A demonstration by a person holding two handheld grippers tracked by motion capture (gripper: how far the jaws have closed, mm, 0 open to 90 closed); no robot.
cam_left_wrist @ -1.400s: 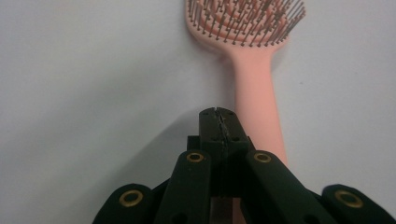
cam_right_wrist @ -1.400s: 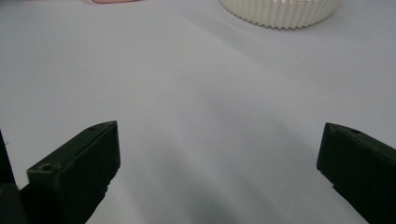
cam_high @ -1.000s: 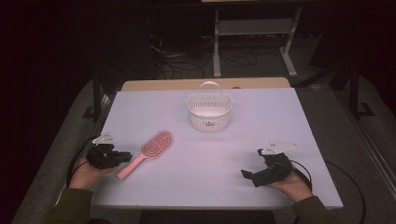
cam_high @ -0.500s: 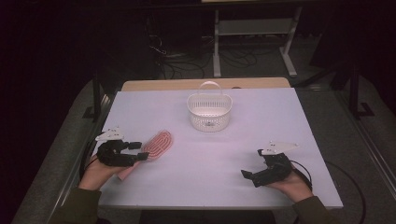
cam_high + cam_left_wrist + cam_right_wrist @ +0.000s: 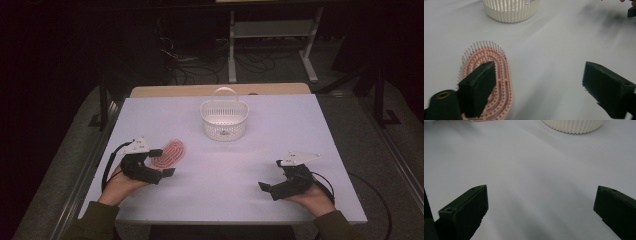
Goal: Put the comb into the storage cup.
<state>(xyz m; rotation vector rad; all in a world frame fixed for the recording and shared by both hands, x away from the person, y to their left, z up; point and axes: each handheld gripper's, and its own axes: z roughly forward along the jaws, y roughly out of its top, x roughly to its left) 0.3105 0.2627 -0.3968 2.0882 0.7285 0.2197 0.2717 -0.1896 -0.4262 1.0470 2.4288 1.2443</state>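
A pink hairbrush (image 5: 171, 151) lies bristles up on the white table (image 5: 300, 125), left of centre. My left gripper (image 5: 162, 161) is open and hovers over the brush's handle end, which it hides. In the left gripper view one jaw overlaps the brush head (image 5: 502, 72), the other stands over bare table, and nothing is gripped by the left gripper (image 5: 541, 87). A white slatted basket (image 5: 225, 120) with a handle stands at the back centre. My right gripper (image 5: 270, 175) rests open at the front right, and between its jaws (image 5: 541, 207) is only bare table.
The basket (image 5: 511, 10) is just beyond the brush head and also shows at the top of the right gripper view as a ribbed wall (image 5: 574, 125). A wooden board edge (image 5: 220, 90) lies behind the table. Dark floor with cables and a metal stand (image 5: 270, 30) surrounds it.
My left gripper has moved right and forward from the table's left edge to over the brush's handle. The brush and the right gripper have stayed put.
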